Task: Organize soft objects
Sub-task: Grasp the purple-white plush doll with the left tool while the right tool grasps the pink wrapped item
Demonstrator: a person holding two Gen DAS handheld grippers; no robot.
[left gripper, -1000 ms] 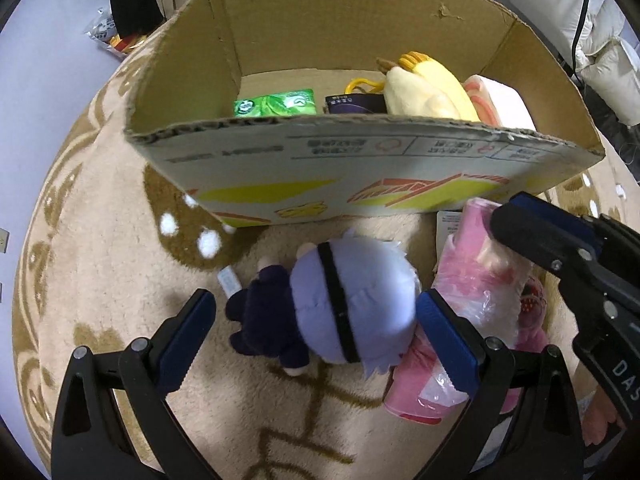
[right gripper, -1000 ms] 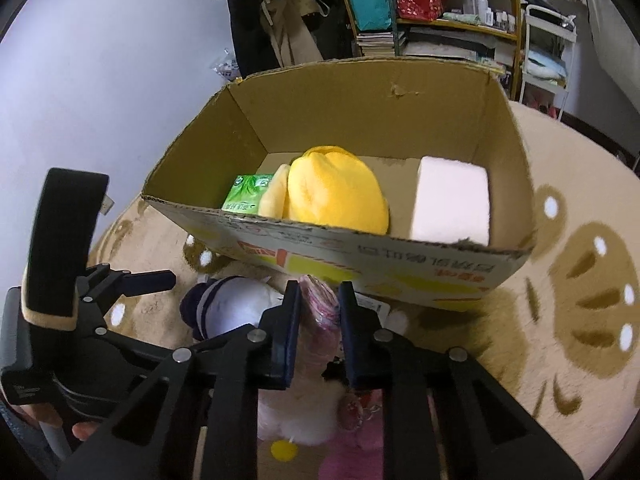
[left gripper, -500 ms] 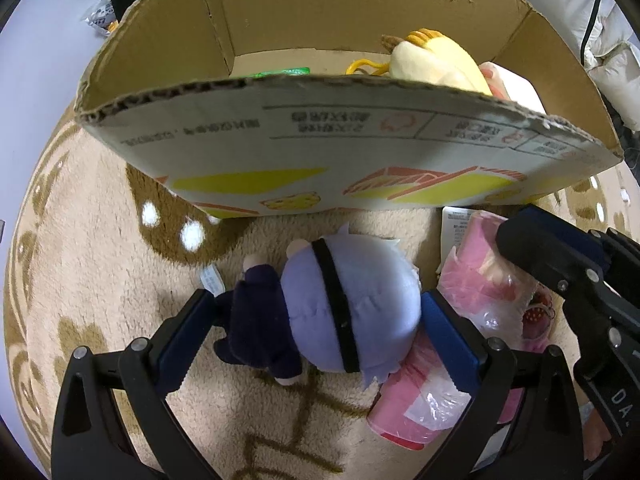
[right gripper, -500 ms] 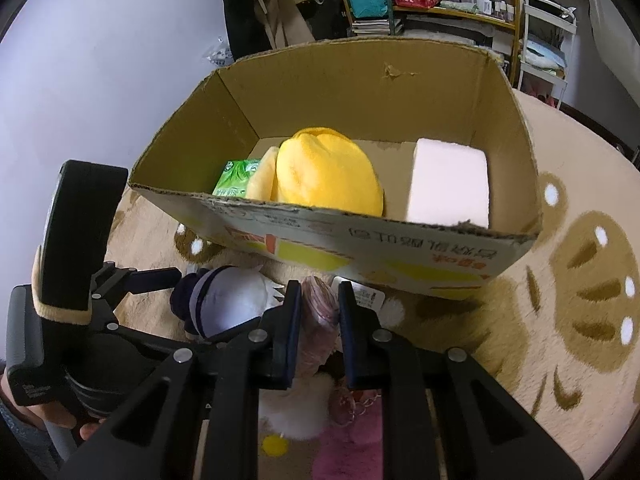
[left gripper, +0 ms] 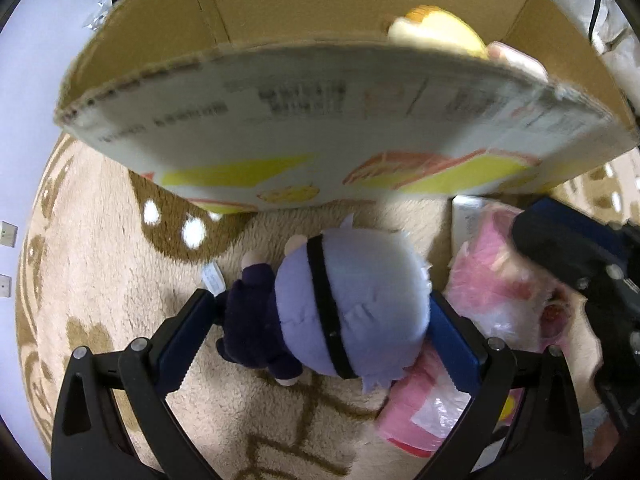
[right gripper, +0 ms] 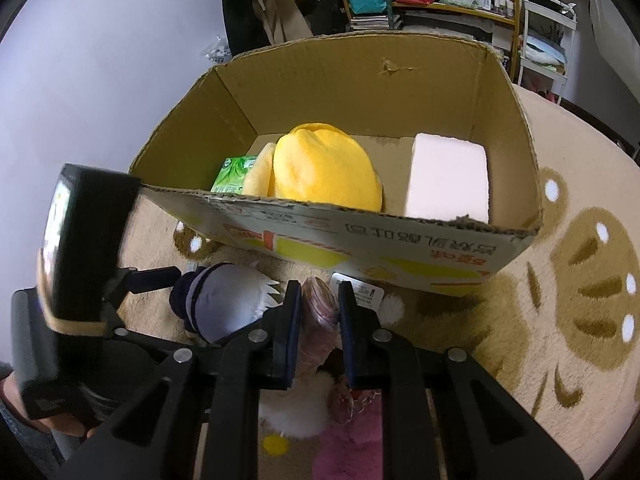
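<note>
A lavender-headed plush doll [left gripper: 344, 308] with a dark body lies on the rug in front of the cardboard box [left gripper: 320, 120]. My left gripper [left gripper: 316, 332] straddles the doll with its blue pads touching both sides; it looks closed on the doll. The doll also shows in the right wrist view [right gripper: 224, 304]. My right gripper [right gripper: 318, 316] is shut on a pink plastic-wrapped plush [right gripper: 318, 320], also seen in the left wrist view [left gripper: 492, 300]. The box [right gripper: 516, 152] holds a yellow plush [right gripper: 324, 168], a pale pink block [right gripper: 448, 176] and a green pack [right gripper: 234, 174].
A beige rug with brown paw prints [right gripper: 592, 264] covers the floor. Shelves and a white cart [right gripper: 544, 32] stand behind the box. More pink and white plush pieces [right gripper: 348, 440] lie under my right gripper.
My left gripper has moved forward and down and narrowed onto the doll. The box front now looms closer in its view. My right gripper stays shut on the pink plush.
</note>
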